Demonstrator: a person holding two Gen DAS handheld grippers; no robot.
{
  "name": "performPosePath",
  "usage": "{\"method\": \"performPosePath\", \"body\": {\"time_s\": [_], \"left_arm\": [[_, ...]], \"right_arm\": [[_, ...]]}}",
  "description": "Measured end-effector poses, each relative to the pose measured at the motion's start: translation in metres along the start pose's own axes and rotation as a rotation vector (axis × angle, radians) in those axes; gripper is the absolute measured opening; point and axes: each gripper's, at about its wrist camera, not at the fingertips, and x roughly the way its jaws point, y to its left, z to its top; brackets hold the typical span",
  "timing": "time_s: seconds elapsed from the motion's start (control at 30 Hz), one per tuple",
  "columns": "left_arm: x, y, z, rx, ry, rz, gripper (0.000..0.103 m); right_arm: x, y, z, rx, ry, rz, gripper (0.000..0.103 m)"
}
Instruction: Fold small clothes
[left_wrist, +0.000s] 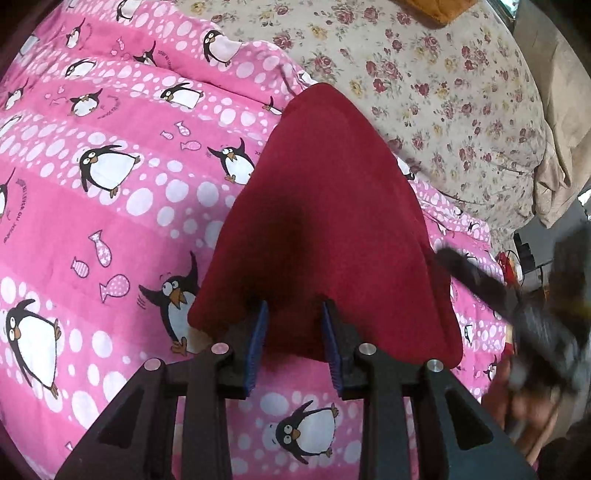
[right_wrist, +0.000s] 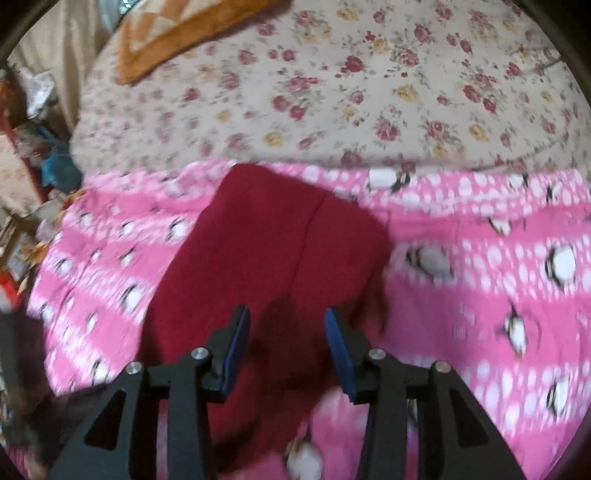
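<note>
A dark red small garment (left_wrist: 325, 229) lies on a pink penguin-print blanket (left_wrist: 110, 206). It looks folded, with a long tapered shape. My left gripper (left_wrist: 293, 325) is open, its blue pads at either side of the garment's near edge, holding nothing. In the right wrist view the same red garment (right_wrist: 266, 251) lies on the pink blanket (right_wrist: 480, 277), with a seam down its middle. My right gripper (right_wrist: 286, 328) is open above the garment's near part, holding nothing. That view is blurred. The right gripper also shows blurred at the right of the left wrist view (left_wrist: 524, 314).
A cream floral bedsheet (left_wrist: 443, 92) lies beyond the blanket. An orange patterned cushion (right_wrist: 184, 33) sits at the far edge. Clutter (right_wrist: 29, 155) stands off the bed's left side in the right wrist view. A beige cloth (left_wrist: 561, 129) hangs at the far right.
</note>
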Motion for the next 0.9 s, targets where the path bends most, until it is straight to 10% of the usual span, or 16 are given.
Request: {"method": "performPosePath", "body": {"time_s": [0.2,0.5,0.6,0.9], "left_arm": [[0.002,-0.003,-0.002,0.031,-0.007,0.023,0.009],[-0.005,-0.012,0.000,0.126,0.007,0.048,0.009],[-0.009,-0.014,0.006,0.172,0.004,0.021,0.013],[0.006,-0.012,0.050,0.207,0.087,-0.181,0.032]], "right_arm": [[0.018,-0.002,-0.046,-0.045,0.094,-0.092,0.048],[-0.008,-0.025,-0.048,0.167,-0.029,0.046,0.067],[-0.005,-0.032,-0.041,0.226,-0.067,0.076,0.088],[0.047,-0.044,-0.026,0.253,-0.046,0.120,0.091]]}}
